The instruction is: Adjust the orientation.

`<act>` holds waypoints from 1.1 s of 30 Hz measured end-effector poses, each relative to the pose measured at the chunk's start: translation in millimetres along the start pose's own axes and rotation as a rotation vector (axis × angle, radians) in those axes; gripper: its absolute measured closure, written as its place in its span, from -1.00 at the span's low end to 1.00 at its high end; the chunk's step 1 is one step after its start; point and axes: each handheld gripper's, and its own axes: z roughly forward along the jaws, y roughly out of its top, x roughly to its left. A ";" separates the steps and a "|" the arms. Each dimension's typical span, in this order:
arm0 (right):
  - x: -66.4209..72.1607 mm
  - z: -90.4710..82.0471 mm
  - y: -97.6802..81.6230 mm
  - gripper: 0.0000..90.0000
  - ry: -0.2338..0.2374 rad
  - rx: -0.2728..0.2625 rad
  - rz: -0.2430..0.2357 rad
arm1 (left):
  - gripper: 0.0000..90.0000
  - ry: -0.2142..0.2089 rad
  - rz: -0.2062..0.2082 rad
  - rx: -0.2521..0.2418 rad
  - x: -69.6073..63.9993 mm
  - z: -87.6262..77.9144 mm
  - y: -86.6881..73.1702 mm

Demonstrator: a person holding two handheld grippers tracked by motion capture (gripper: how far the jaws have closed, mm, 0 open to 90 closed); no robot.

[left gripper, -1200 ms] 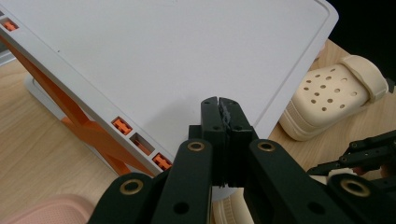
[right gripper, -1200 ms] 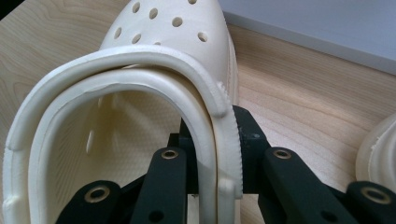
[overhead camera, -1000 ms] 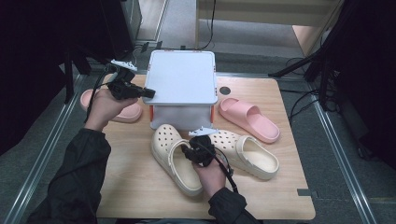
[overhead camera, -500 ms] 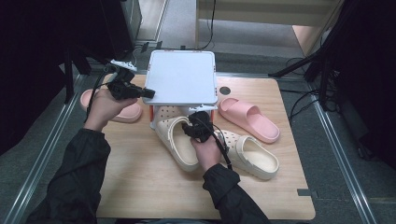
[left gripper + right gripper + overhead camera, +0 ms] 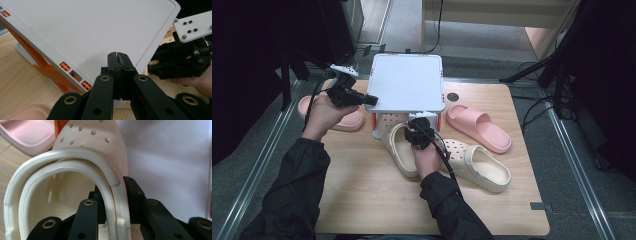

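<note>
Cream clog's [image 5: 82, 182] rim between right tool [image 5: 113, 195] jaws

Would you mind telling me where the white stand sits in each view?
High view: white stand at top centre of the table.
Left gripper view: its top spans the upper left.
Right gripper view: white surface at right, behind the cream clog.
Shared landmark: right gripper, jaws just easing open on the clog's wall.

Left tongs [image 5: 371, 100] shut, held level; right tongs [image 5: 414, 123] jaws just opening.
</note>
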 end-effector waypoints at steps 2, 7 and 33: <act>-0.8 -2.1 -0.2 0.61 0.010 -0.007 0.010 | 0.99 -0.002 -0.003 -0.002 -0.1 0.1 -0.1; -0.8 -13.9 3.6 0.52 0.034 -0.043 -0.003 | 0.99 -0.002 -0.002 -0.001 0.3 0.1 0.0; -5.8 -75.1 5.3 0.99 0.161 -0.016 -0.104 | 0.99 -0.001 -0.005 -0.005 0.2 -0.2 -0.9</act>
